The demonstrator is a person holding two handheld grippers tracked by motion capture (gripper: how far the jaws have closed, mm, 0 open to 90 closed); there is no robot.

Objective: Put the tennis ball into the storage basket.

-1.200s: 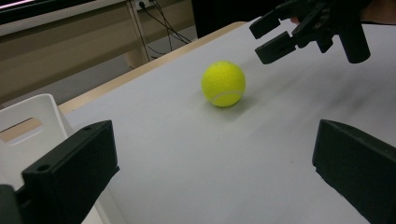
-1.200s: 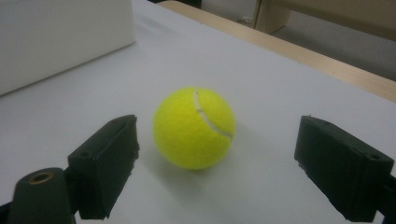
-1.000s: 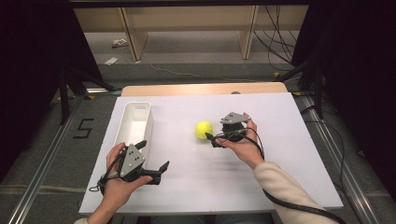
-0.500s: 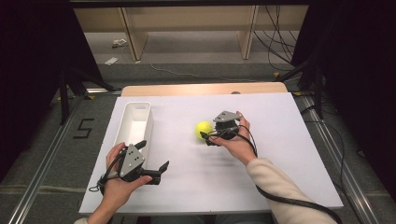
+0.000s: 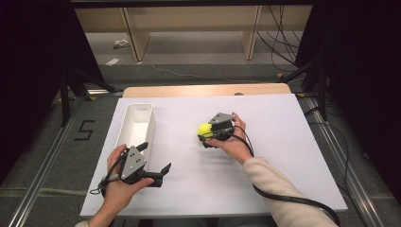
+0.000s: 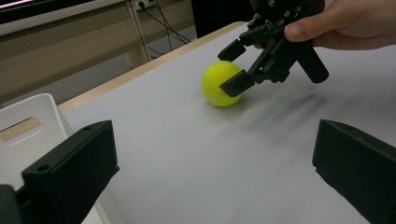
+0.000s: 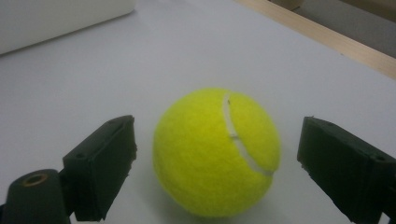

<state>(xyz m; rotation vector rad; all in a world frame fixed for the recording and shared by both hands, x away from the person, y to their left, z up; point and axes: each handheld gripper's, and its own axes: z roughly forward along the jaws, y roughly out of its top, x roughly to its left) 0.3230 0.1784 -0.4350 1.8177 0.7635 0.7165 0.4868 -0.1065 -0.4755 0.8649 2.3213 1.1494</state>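
White tabletop point(image 5: 283, 156): right tongs point(image 7: 217, 158) spread wide around tennis ball point(image 7: 217, 151); left tongs point(image 6: 210, 177) wide, empty.

The right gripper point(image 5: 206, 136) is reaching toward mid-table, its 2 jaws standing apart with clear gaps on either side of what sits between them. The right hand point(image 5: 234, 142) is gripping it from behind. The left gripper point(image 5: 156, 163) is idling near the front edge, jaws spread wide.

White board point(image 5: 283, 156) on a wooden table point(image 5: 203, 90), wooden shelving point(image 5: 189, 23) beyond.
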